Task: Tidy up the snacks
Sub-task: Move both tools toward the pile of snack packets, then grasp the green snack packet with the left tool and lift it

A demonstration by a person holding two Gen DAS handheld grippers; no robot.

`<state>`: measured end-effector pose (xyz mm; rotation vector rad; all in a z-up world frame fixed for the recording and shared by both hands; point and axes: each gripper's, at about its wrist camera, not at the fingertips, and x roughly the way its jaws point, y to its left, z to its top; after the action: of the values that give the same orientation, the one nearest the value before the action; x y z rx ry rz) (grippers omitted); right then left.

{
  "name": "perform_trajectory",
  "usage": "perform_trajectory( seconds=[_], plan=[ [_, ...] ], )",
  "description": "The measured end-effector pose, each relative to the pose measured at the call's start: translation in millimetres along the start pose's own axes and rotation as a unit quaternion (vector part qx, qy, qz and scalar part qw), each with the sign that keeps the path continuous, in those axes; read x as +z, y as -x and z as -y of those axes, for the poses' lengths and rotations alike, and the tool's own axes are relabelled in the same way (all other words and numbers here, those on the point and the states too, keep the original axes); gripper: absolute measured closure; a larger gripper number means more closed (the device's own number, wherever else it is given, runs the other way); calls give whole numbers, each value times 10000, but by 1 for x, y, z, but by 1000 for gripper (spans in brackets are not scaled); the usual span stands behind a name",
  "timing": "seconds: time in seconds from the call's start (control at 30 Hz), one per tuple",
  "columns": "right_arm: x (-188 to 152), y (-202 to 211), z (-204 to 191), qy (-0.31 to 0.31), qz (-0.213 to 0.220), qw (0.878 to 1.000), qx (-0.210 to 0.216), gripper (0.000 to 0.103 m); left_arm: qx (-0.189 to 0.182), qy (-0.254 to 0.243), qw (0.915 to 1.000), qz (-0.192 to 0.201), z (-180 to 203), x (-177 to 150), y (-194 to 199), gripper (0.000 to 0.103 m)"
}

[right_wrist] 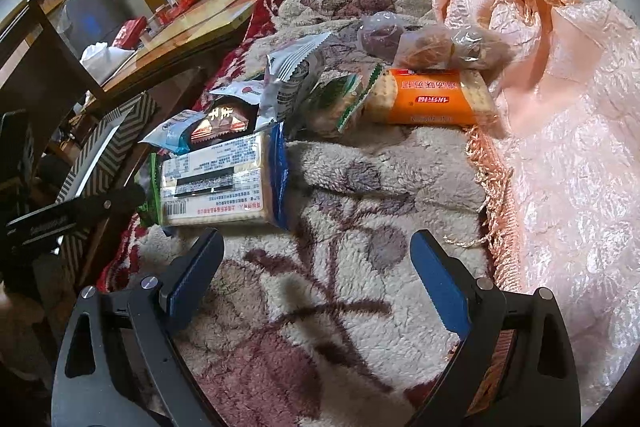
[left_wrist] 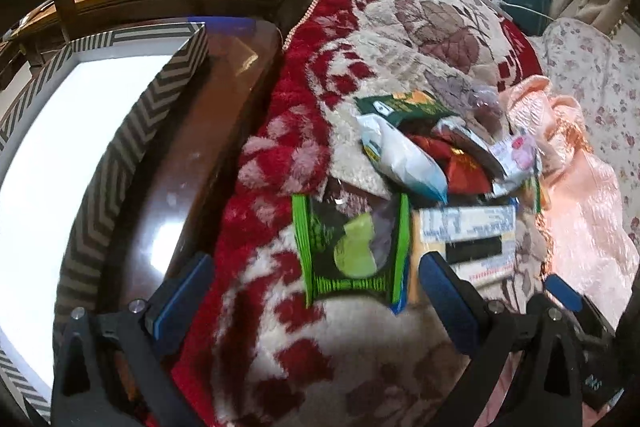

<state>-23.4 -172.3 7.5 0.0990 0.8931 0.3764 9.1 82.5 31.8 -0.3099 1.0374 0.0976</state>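
— Listing stock first: what lies on the blanket (right_wrist: pixel 320 287)?

— Item one, a green packet (left_wrist: pixel 352 251), flat on the blanket, dead ahead at twelve o'clock of the left gripper (left_wrist: pixel 316 291). Item two, a clear-wrapped cracker pack (right_wrist: pixel 218 183), touching the green packet's side, at eleven o'clock of the right gripper (right_wrist: pixel 316 277). Item three, an orange cracker pack (right_wrist: pixel 430 99), farther off at one o'clock in the right view. Between them, a loose heap of small snack bags (right_wrist: pixel 280 87).

— And the container?

— A box with a zigzag rim (left_wrist: pixel 132 147) on the dark table (left_wrist: pixel 208 155), at ten o'clock in the left view, nothing visible inside.

— State of the fingers?

— Both grippers spread wide, holding nothing, each hovering short of the pile.

— Step in hand?

— By appearance, the approach to a first pick; no snack seems boxed yet. The left gripper looks lined up on the green packet. The next move likely calls for lowering the fingers astride the packet's long edges, closing gently on the thin film, then carrying it leftward to the box.
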Motion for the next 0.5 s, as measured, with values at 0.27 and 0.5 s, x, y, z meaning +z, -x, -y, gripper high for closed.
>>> perform_trajectory(
  seconds=[0.27, 0.5],
  plan=[
    [2, -4, -1, 11, -68, 10000, 42, 8, 10, -11, 9998, -186, -1, 3, -14, 6],
    [3, -8, -1, -14, -98, 9999, 106, 8, -217, -55, 9995, -217, 1, 2, -16, 34]
  ],
)
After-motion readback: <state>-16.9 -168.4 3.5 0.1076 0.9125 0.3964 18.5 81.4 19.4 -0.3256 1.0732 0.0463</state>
